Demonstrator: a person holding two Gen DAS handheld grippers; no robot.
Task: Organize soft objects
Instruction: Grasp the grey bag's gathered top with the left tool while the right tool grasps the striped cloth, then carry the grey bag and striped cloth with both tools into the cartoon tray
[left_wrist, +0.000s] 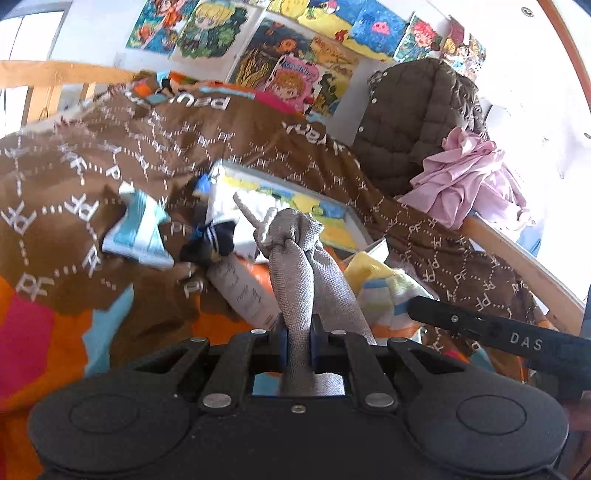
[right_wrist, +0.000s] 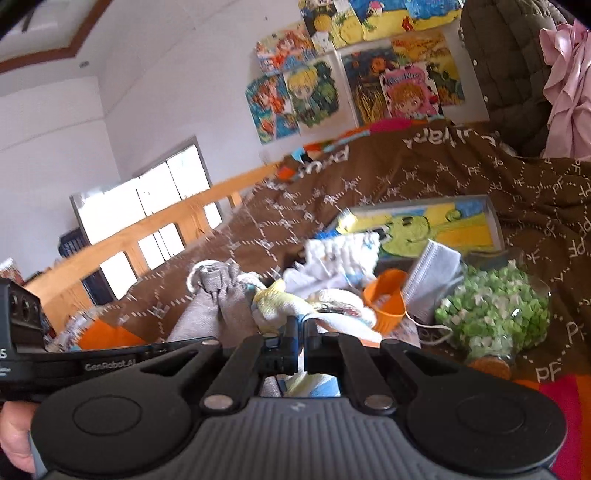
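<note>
- Left wrist view: bed with brown monogrammed blanket (left_wrist: 110, 158), wooden rail (left_wrist: 55, 74), cartoon posters (left_wrist: 280, 48) on white wall; left gripper (left_wrist: 297, 328) jaws clamped on grey knotted socks (left_wrist: 295, 251), raised over the clutter.
- Right wrist view: same bed; window (right_wrist: 147, 199); jar of green paper stars (right_wrist: 495, 314); right gripper (right_wrist: 301, 332) jaws closed, pinching yellow-and-white sock (right_wrist: 280, 306) beside the grey socks.

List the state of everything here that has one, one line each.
Left gripper: shut on grey cloth.
Grey cloth: knotted, lifted off the bed.
Right gripper: shut; whether it holds anything is unclear.
Orange cup: tipped, open.
Jar: lying down, corked, full of green paper stars.
Brown blanket: rumpled.
Pink garment: crumpled on the bed rail.
</note>
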